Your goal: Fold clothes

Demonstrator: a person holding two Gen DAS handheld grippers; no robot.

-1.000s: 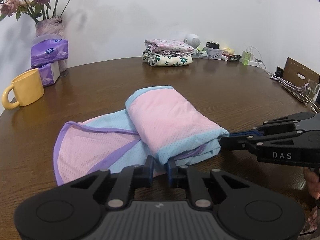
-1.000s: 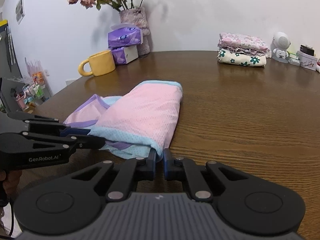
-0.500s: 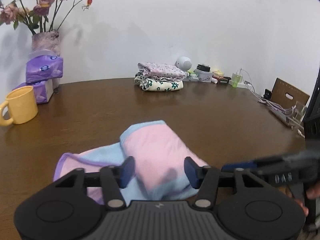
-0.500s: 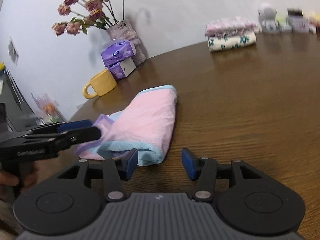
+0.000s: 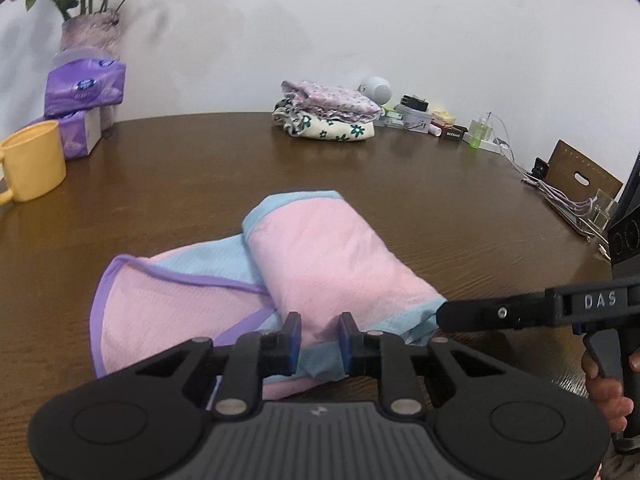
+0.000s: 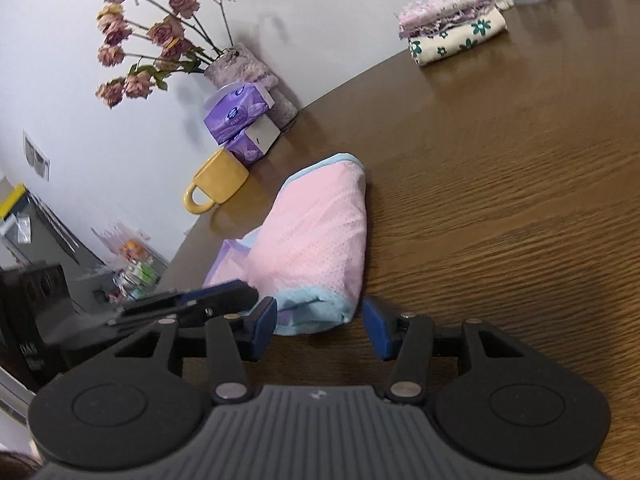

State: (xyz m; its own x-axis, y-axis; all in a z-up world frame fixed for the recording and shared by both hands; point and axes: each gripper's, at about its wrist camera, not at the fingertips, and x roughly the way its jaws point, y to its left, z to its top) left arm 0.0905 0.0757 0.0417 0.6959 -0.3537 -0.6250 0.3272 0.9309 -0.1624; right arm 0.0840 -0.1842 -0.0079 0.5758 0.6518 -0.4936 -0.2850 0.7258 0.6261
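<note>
Pink garment [image 5: 328, 264] on brown wooden table [image 5: 440, 200] by white wall [image 5: 360, 20]; left tongs [image 5: 319, 332] narrowed around hem, right tongs [image 6: 320, 322] wide.

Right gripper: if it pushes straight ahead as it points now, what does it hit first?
Probably the near blue-edged end of the folded pink garment, lying just ahead of the right gripper between its open jaws. Depth is unclear; it may graze the table first.

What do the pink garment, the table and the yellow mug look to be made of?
Pink garment: soft knit mesh, matte; tiny holes show, blue and purple binding.
Table: wood or wood-look veneer, semi-gloss; grain lines and reflections.
Yellow mug: likely ceramic or plastic, matte; the look leaves it open.
</note>
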